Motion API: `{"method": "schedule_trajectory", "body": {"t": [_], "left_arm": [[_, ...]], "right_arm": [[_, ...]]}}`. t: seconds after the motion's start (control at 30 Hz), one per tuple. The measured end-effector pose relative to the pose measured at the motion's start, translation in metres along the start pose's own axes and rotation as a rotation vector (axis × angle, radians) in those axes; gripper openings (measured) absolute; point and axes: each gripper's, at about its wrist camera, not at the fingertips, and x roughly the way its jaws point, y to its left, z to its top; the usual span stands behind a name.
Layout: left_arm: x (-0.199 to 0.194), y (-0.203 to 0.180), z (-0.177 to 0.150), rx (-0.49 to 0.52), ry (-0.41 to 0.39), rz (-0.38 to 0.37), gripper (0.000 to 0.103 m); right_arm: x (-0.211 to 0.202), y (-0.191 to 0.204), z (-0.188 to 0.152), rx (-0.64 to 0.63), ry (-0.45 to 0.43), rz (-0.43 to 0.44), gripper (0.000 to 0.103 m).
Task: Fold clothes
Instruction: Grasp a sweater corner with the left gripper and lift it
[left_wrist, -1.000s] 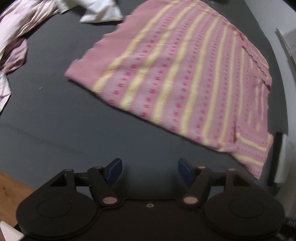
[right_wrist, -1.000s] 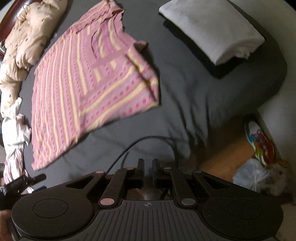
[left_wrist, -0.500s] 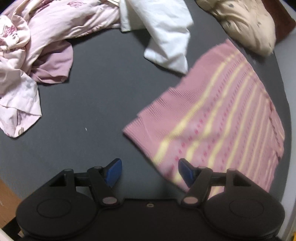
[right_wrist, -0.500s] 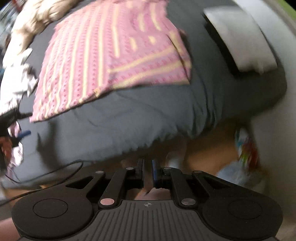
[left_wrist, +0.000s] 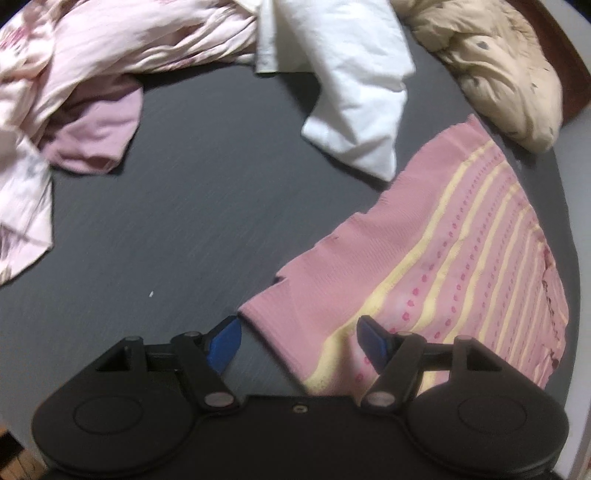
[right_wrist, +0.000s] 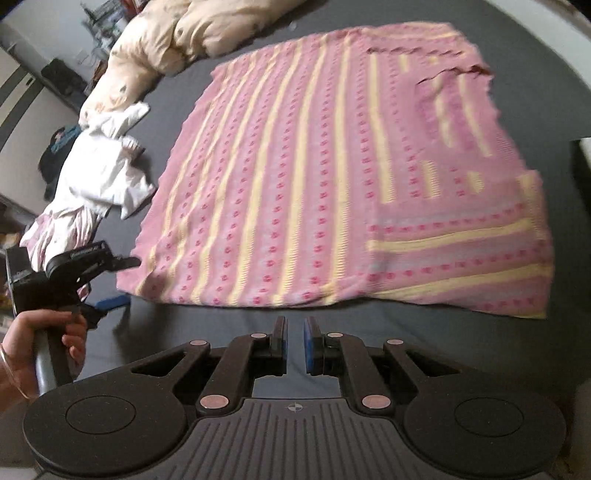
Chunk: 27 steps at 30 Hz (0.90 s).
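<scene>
Low in the frame, my left jaws gape around the sweater (left_wrist: 443, 258) corner to grab it; right jaws closed, empty.

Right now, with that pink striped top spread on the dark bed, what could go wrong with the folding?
The open left gripper sits over the pink striped top's corner; closing may also pinch the dark sheet underneath. One side of the top is already folded over, so lifting could shake it loose. The white garment lies close beside the top and might get dragged.
</scene>
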Motion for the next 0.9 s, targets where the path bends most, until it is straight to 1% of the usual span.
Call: {"method": "schedule_trajectory", "body": {"t": [0.03, 0.07, 0.1, 0.13, 0.17, 0.2, 0.3, 0.33, 0.4, 0.43, 0.47, 0.6, 0.67, 0.77, 0.9], "left_arm": [[0.001, -0.001, 0.000, 0.006, -0.006, 0.002, 0.068], [0.001, -0.002, 0.001, 0.011, -0.011, 0.003, 0.068], [0.002, -0.002, 0.001, 0.016, -0.017, 0.005, 0.068], [0.001, -0.003, 0.001, 0.015, -0.033, 0.004, 0.068], [0.001, -0.003, 0.001, 0.013, -0.051, 0.002, 0.067], [0.000, -0.003, 0.001, 0.011, -0.068, 0.000, 0.061], [0.000, -0.003, 0.002, -0.009, -0.079, 0.000, 0.046], [0.001, -0.002, 0.003, -0.011, -0.082, -0.004, 0.043], [0.002, -0.002, 0.005, -0.007, -0.086, -0.011, 0.021], [0.001, -0.002, 0.005, -0.001, -0.087, -0.014, 0.016], [-0.001, -0.003, 0.005, 0.005, -0.093, -0.011, 0.008], [-0.007, -0.010, 0.000, 0.070, -0.118, 0.003, 0.007], [-0.011, -0.018, -0.003, 0.115, -0.129, -0.008, 0.007], [-0.019, -0.036, -0.010, 0.206, -0.143, -0.048, 0.007], [-0.028, -0.070, -0.023, 0.327, -0.152, -0.129, 0.007]], "right_arm": [[0.005, 0.004, 0.002, -0.017, 0.012, 0.014, 0.013], [0.009, 0.008, 0.004, -0.032, 0.021, 0.025, 0.037], [0.011, 0.010, 0.005, -0.037, 0.026, 0.032, 0.055], [0.013, 0.012, 0.006, -0.040, 0.031, 0.038, 0.075], [0.015, 0.014, 0.007, -0.033, 0.029, 0.044, 0.076], [0.016, 0.015, 0.008, -0.027, 0.035, 0.052, 0.076], [0.023, 0.023, 0.012, -0.044, 0.063, 0.052, 0.076], [0.025, 0.028, 0.014, -0.060, 0.060, 0.040, 0.076], [0.029, 0.035, 0.020, -0.077, 0.062, 0.024, 0.076], [0.031, 0.038, 0.023, -0.082, 0.068, 0.018, 0.076], [0.034, 0.040, 0.025, -0.079, 0.075, 0.009, 0.076], [0.042, 0.045, 0.031, -0.051, 0.083, 0.017, 0.076], [0.045, 0.048, 0.032, -0.054, 0.089, 0.024, 0.076], [0.047, 0.051, 0.034, -0.073, 0.078, 0.029, 0.076], [0.043, 0.044, 0.041, -0.059, 0.042, 0.034, 0.076]]}}
